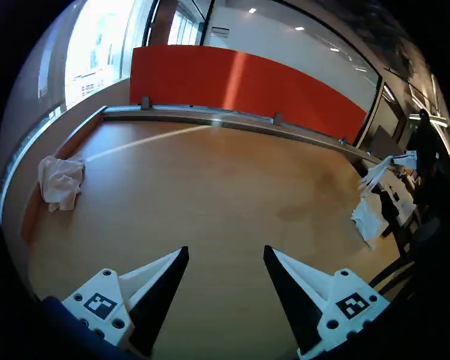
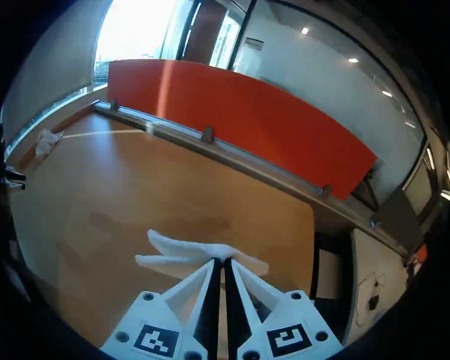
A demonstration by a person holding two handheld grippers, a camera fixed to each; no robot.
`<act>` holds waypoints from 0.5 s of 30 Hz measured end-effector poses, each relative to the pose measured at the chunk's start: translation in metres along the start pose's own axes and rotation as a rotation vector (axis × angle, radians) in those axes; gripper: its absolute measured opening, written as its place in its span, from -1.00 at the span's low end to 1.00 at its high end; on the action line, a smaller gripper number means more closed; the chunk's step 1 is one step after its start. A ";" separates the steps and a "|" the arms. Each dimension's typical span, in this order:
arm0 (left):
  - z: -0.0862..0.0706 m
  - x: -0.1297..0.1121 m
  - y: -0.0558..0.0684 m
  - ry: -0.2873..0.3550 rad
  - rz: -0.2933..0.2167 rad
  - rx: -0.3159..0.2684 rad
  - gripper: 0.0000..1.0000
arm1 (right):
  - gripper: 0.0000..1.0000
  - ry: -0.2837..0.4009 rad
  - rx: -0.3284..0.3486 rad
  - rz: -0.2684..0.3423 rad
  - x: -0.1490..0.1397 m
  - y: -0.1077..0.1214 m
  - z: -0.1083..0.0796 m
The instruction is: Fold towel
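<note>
Here, right gripper point(image 2: 220, 261), fingers point(image 2: 210, 288) clenched on towel point(image 2: 171, 249), partly hidden; left gripper point(image 1: 225, 249) released.

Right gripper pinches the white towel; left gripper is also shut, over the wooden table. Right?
No: the left gripper is open wide over the wooden table, per the left gripper view. The right gripper does pinch the white towel.

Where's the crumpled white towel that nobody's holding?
In the left gripper view, the crumpled white cloth towel lies far left on the wooden table, near its raised edge.
</note>
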State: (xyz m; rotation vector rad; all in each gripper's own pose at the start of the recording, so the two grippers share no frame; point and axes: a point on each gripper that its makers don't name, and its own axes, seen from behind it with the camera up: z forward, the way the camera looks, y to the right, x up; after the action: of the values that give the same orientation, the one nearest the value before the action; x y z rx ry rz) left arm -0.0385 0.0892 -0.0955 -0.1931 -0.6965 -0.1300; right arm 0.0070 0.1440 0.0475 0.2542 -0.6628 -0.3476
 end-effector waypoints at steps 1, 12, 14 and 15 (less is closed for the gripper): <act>0.000 0.000 0.001 0.000 0.002 -0.001 0.84 | -0.92 -0.003 -0.002 0.002 -0.003 0.001 -0.002; -0.003 -0.002 0.006 -0.005 0.013 -0.015 0.84 | -0.92 -0.078 -0.045 0.047 -0.067 0.010 -0.027; -0.003 -0.003 0.007 -0.008 0.016 -0.017 0.84 | -0.92 -0.097 -0.056 0.061 -0.082 0.011 -0.030; -0.004 -0.004 0.007 -0.009 0.018 -0.017 0.84 | -0.92 -0.108 -0.060 0.070 -0.090 0.012 -0.032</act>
State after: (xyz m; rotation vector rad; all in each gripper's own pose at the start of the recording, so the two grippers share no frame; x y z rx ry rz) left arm -0.0379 0.0958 -0.1017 -0.2164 -0.7028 -0.1185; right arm -0.0356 0.1939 -0.0226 0.1550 -0.7641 -0.3148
